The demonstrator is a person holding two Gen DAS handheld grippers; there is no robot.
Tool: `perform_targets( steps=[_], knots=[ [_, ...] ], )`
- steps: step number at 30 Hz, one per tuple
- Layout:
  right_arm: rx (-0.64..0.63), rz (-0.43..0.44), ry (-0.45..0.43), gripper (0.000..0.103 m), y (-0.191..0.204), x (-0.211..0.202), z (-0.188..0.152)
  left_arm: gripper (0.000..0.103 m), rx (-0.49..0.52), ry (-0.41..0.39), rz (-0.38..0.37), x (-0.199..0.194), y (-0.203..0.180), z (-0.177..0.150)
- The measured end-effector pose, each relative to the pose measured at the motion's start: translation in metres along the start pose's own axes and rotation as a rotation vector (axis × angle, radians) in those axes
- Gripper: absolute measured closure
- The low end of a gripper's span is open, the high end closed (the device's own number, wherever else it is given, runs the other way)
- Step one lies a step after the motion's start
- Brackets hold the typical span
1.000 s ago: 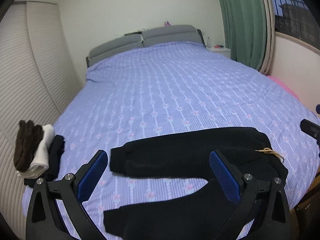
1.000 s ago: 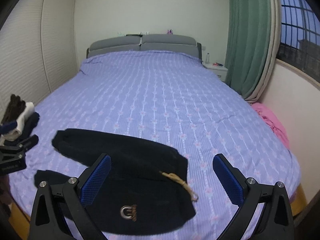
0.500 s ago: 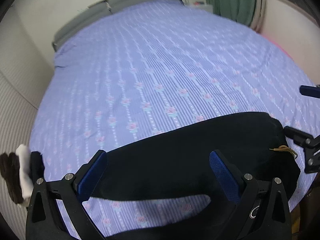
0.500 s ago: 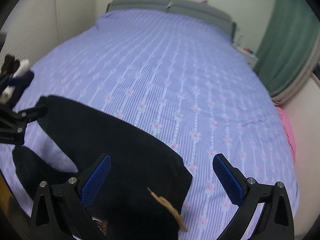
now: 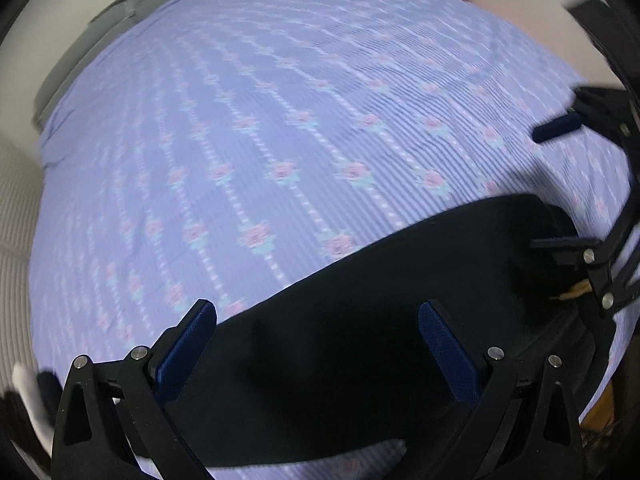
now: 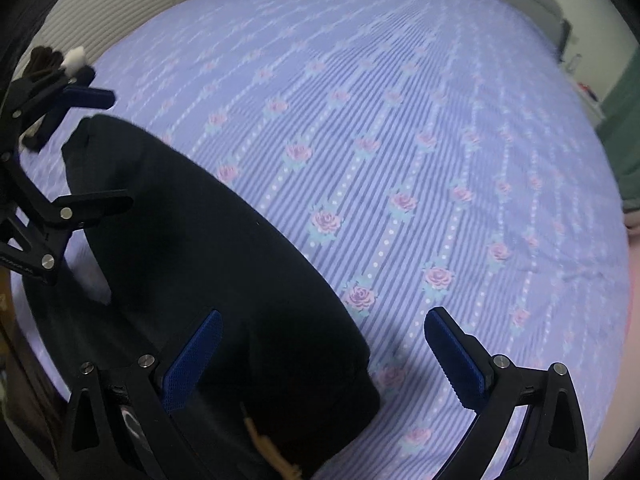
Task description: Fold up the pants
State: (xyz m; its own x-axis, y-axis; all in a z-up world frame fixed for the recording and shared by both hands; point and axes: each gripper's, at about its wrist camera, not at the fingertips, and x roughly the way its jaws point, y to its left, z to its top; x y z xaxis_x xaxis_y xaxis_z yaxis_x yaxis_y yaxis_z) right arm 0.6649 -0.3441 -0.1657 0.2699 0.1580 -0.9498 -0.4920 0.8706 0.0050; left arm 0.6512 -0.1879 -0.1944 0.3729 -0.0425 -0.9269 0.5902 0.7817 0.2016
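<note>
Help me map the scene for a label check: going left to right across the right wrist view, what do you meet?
Left gripper → black pants → tan drawstring → bare floral bedsheet → green curtain.

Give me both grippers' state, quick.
Left gripper: open, holding nothing, over the black pants.
Right gripper: open, holding nothing, at the pants' waist end.

I see my right gripper (image 6: 320, 354) spread wide above the black pants (image 6: 208, 264) on the bedsheet (image 6: 400, 120), tan drawstring (image 6: 272, 452) below it; my left gripper (image 6: 100, 148), also spread, hovers at the pants' far end.
</note>
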Motion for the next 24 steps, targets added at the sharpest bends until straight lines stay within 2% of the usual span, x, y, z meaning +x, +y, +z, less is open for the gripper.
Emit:
perform_targets(
  steps=[4,9,10,11,13,18,21,24],
  knots=[
    [-0.057,0.045,0.042,0.002,-0.009,0.018,0.003,0.007,0.151,0.001,-0.031,0.018,-0.014,0.008],
    [-0.109,0.079,0.078,0.002,-0.009,0.031,0.008,0.022,0.297,0.003,-0.081,0.031,-0.017,0.019],
    [-0.118,0.087,0.087,0.002,-0.009,0.033,0.009,0.031,0.320,0.003,-0.086,0.032,-0.017,0.021],
    [-0.132,0.100,0.098,0.002,-0.008,0.036,0.010,0.034,0.353,0.014,-0.086,0.036,-0.016,0.023],
    [-0.150,0.112,0.114,0.004,-0.006,0.040,0.011,0.034,0.400,0.030,-0.080,0.044,-0.012,0.026],
    [-0.165,0.168,0.145,0.010,-0.008,0.055,0.018,0.034,0.442,0.068,-0.195,0.055,-0.002,0.030],
    [-0.137,0.232,0.189,0.018,-0.012,0.066,0.022,0.034,0.471,0.095,-0.234,0.062,0.004,0.028],
    [-0.141,0.290,0.212,0.039,-0.010,0.072,0.023,0.034,0.477,0.118,-0.277,0.069,0.009,0.025]
  ],
)
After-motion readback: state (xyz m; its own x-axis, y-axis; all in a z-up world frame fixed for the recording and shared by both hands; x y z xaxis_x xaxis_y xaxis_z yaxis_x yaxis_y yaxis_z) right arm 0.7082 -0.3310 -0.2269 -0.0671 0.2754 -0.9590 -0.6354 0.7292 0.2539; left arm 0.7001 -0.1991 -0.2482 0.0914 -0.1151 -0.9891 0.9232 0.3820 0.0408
